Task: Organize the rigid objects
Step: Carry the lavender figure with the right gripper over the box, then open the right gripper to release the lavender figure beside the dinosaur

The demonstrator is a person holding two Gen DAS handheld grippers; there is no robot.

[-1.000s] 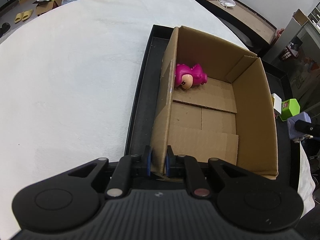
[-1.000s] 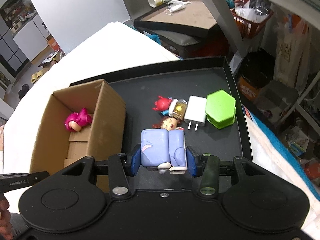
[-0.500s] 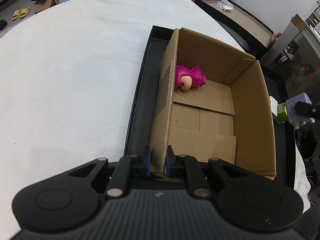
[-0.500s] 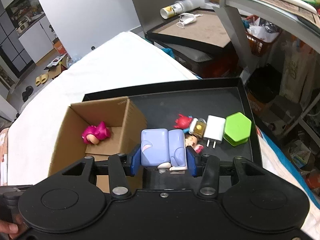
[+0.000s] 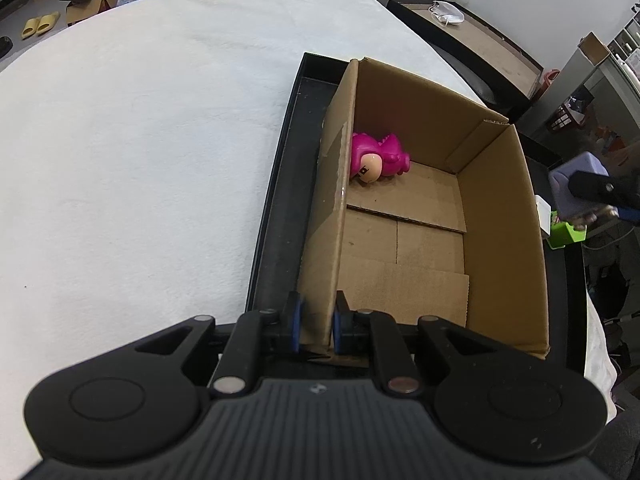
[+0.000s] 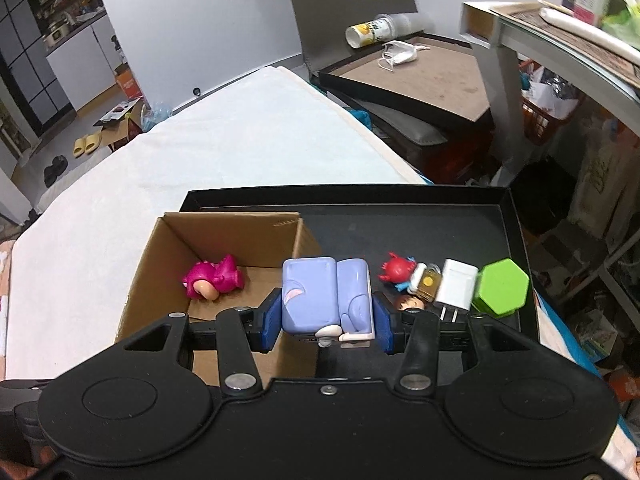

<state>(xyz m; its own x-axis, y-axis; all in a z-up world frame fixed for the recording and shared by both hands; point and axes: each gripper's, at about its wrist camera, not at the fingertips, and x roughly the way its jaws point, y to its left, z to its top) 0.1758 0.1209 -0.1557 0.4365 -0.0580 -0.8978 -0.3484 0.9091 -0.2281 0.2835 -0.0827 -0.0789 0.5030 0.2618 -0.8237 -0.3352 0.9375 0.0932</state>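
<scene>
Left claw (image 5: 316,322) clamped the cardboard box (image 5: 500,216) near wall. Right claw (image 6: 327,316) gripped the lavender block toy (image 6: 326,294), held above the box's right wall; pink toy (image 6: 212,280) lay inside the box.

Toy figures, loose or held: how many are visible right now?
4. A pink figure lies inside the cardboard box; a lavender figure is clamped in the right gripper; a red one and a brown-haired one sit on the black tray. Others may be hidden.
</scene>
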